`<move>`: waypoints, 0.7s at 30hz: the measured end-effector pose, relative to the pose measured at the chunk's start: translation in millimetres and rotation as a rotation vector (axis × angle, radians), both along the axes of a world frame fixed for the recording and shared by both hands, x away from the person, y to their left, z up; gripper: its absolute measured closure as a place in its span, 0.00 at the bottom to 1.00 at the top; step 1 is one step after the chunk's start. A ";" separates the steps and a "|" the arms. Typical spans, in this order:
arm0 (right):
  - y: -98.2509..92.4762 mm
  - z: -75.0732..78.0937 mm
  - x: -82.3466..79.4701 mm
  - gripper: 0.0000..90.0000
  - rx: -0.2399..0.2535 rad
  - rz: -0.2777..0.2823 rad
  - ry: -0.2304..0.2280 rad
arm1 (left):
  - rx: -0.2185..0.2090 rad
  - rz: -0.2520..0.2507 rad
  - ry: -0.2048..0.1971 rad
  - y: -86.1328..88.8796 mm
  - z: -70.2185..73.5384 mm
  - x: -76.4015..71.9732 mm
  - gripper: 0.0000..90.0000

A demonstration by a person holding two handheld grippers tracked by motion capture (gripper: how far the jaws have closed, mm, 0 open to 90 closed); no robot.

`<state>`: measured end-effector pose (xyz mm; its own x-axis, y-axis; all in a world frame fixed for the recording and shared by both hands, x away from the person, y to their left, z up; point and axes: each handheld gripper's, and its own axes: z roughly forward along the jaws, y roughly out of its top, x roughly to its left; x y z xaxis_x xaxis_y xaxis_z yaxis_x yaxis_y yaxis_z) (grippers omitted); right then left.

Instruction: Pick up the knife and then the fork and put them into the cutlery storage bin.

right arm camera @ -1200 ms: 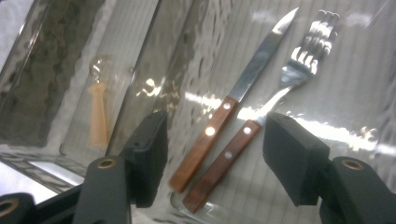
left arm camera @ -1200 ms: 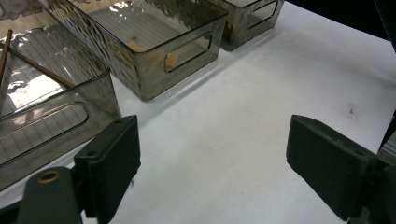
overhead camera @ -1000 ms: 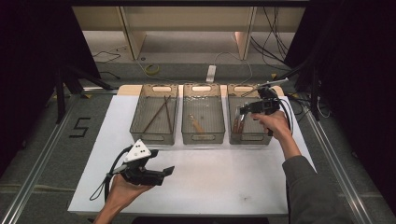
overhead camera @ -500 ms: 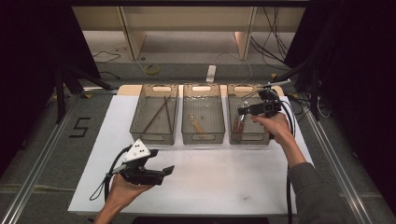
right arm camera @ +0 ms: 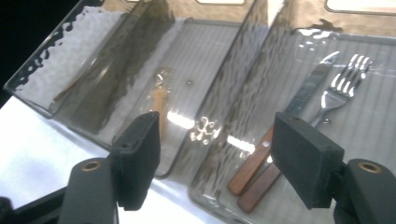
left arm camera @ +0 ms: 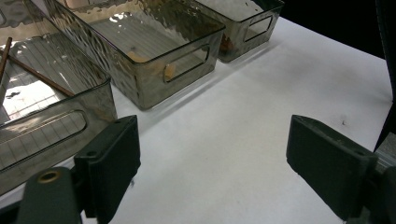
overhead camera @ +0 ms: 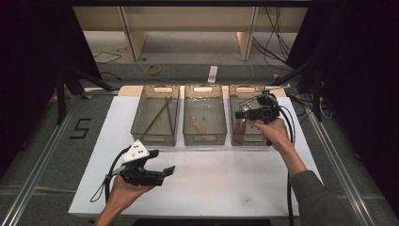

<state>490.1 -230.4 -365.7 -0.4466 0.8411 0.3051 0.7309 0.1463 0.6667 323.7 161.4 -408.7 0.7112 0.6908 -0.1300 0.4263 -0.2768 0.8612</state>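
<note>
My right gripper (overhead camera: 239, 114) hovers over the right-hand bin (overhead camera: 234, 137), its jaws just spreading apart with nothing between them, while the knife (right arm camera: 275, 140) and fork (right arm camera: 343, 88) lie side by side on the bin's floor below. My left gripper (overhead camera: 170, 170) sits low over the white surface (overhead camera: 226, 179), near the front edge, jaws released and empty.

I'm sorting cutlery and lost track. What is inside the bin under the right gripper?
The right-hand bin holds a knife and a fork, both wooden-handled, lying side by side. One of the right gripper's fingers covers part of both handles.
</note>
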 end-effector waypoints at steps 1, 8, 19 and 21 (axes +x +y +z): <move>1.0 0.1 -2.8 0.37 0.006 0.003 -0.006 | 0.000 -0.001 0.000 0.0 -0.1 0.1 0.19; 7.0 -2.7 -25.2 0.36 0.037 0.029 -0.056 | -0.013 0.002 -0.004 1.5 0.4 0.1 0.19; 6.0 -12.9 -63.1 0.32 0.071 0.049 -0.128 | -0.025 0.003 0.002 2.1 0.1 0.4 0.19; 4.0 -14.7 -71.1 0.32 0.088 0.052 -0.142 | -0.031 0.000 0.002 2.2 0.3 0.4 0.19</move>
